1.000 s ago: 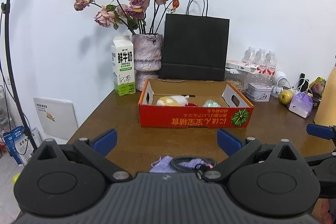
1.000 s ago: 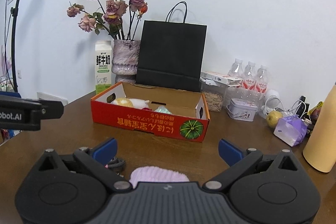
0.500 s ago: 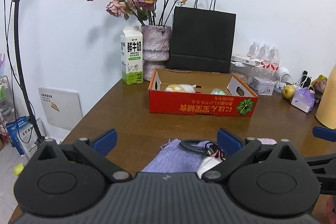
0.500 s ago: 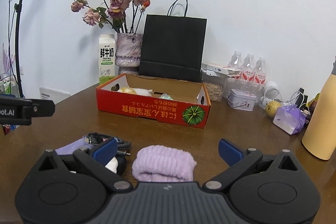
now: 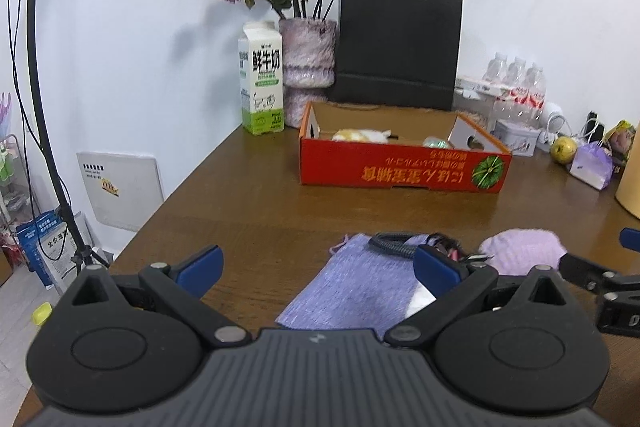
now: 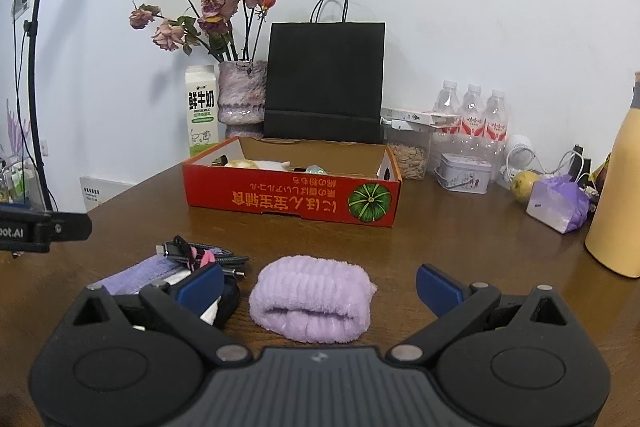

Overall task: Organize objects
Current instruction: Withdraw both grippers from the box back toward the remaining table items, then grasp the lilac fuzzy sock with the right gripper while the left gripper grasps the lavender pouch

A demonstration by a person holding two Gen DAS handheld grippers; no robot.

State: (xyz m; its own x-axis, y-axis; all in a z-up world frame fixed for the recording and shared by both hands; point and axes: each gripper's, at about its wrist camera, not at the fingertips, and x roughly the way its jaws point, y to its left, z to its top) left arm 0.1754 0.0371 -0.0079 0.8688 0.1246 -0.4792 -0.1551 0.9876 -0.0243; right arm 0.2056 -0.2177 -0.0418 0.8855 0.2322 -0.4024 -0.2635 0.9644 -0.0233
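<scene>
Left gripper [image 5: 318, 263] jaws apart over flat woven pouch [image 5: 352, 291]; right gripper [image 6: 320, 279] jaws apart around fluffy rolled towel [image 6: 312, 303], lower centre.

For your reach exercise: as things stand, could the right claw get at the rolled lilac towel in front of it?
Probably yes. The right claw is open, the rolled lilac towel lies between its fingers, and nothing covers it; the cable bundle lies off to one side.
</scene>
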